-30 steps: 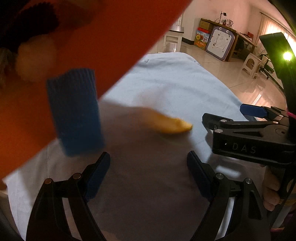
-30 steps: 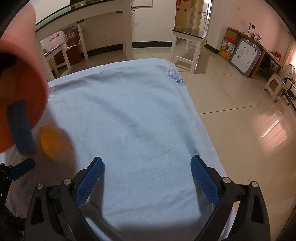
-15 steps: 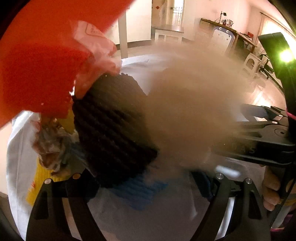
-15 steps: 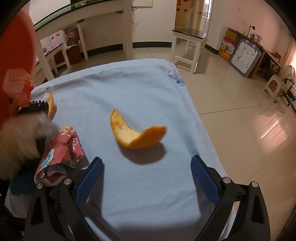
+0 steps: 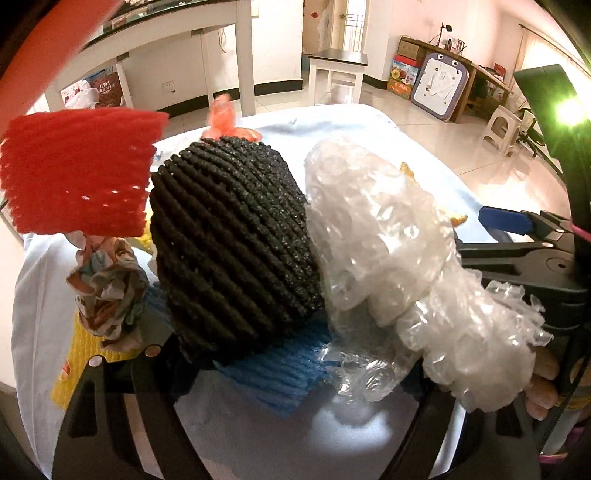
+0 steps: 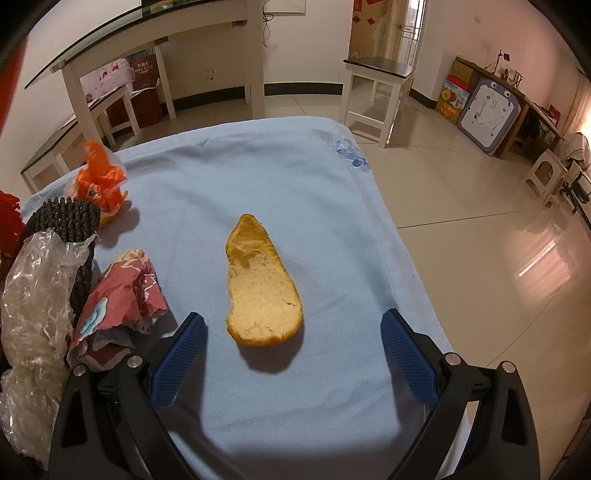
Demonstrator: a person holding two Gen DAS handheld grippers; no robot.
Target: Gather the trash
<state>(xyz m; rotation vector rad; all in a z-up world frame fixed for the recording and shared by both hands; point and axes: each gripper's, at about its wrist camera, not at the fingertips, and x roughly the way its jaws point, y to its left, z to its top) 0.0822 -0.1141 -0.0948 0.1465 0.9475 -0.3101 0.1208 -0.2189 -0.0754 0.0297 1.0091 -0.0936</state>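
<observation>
Only rightward, perhaps orange peel (image 6: 260, 284).

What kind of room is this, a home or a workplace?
Most likely a living or dining room in a home. The floor is glossy tile, a glass-topped table and a small stool stand near the wall, and a child's drawing board leans beside boxes. The trash lies on a blue cloth.
</observation>
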